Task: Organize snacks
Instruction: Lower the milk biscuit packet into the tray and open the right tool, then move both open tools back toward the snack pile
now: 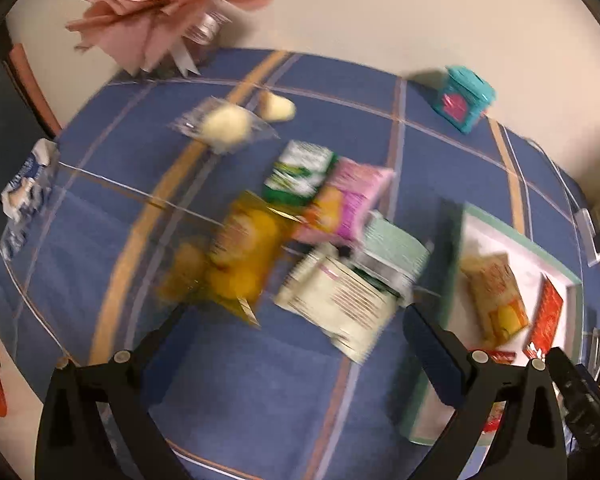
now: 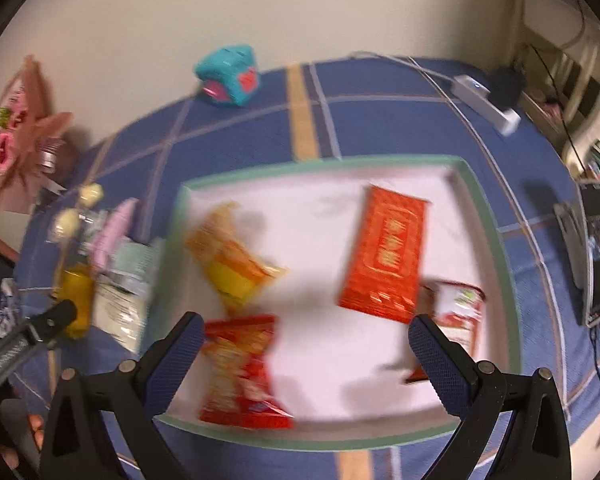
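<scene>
Both jaws are spread wide on my end; the left hand-held gripper [image 1: 292,320] has nothing between its fingers and hangs over the loose snack pile, and the right hand-held gripper [image 2: 306,334] is just as wide and empty, hanging over the tray [image 2: 496,216].

Only the left wrist view gets the pile properly: a yellow bag [image 1: 240,264], a cream packet [image 1: 340,300] with print I can't read, a mint-green packet [image 1: 396,246], a pink packet [image 1: 356,200] and a green-and-white packet [image 1: 300,172], all overlapping on the blue checked desk [image 1: 260,392]; further back sit two pale round snacks [image 1: 226,124] in clear wrap. That view clips the tray at the right edge, so I only catch two packets in it there.

The right wrist view gives the tray whole: white inside, green rim; in it lie an orange-yellow packet [image 2: 236,268], a red flat packet [image 2: 384,256], a red-and-yellow bag [image 2: 240,376] by the near rim, and a white-and-red packet [image 2: 460,312] partly behind the right finger. The pile is squashed into the left edge there.

Everything's motion-blurred, so labels are a lost cause; a teal box [image 2: 228,76] and pink bouquet [image 1: 156,4] sit at the back; a white power strip [image 2: 488,104] shows only on the right view.
</scene>
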`<state>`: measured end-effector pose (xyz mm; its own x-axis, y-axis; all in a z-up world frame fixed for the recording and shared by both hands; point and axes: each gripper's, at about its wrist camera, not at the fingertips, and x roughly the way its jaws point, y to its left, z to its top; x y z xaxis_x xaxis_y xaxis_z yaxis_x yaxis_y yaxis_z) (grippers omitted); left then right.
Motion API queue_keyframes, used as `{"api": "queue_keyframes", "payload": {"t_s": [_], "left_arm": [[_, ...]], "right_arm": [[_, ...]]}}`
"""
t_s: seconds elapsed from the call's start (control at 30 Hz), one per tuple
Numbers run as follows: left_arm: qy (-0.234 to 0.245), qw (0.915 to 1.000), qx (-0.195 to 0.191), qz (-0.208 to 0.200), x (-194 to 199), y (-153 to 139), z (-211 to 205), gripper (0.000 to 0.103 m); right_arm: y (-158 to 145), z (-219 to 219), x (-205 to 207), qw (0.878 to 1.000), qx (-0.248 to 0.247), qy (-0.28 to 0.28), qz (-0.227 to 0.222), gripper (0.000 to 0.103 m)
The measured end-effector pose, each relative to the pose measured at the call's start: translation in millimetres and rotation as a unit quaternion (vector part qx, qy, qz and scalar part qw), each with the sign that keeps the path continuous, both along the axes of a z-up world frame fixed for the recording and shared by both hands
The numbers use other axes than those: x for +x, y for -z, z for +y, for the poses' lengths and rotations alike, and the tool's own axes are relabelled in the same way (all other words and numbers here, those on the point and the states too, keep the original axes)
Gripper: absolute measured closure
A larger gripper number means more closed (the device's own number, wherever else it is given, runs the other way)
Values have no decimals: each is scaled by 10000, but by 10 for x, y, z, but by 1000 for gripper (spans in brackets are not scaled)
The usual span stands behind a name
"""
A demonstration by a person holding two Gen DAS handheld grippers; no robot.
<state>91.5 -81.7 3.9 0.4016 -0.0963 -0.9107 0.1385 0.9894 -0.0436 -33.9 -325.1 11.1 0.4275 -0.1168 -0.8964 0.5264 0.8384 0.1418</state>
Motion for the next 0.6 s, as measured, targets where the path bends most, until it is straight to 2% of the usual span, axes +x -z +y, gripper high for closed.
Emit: {"api": "queue_keyframes", "payload": {"t_s": [0.2, 0.47, 0.6], "left_arm": [[-272, 9995, 176, -28, 288, -45, 448, 1], [-667, 9973, -115, 278, 517, 44, 878, 1], [-611, 9968, -202, 481, 543, 151, 874, 1]], "right_arm": [[-126, 388, 309, 9984, 103, -353, -431, 0], [38, 836, 675, 9967, 125, -774, -221, 1], [159, 1047, 793, 9947, 129, -1022, 10, 8]]}}
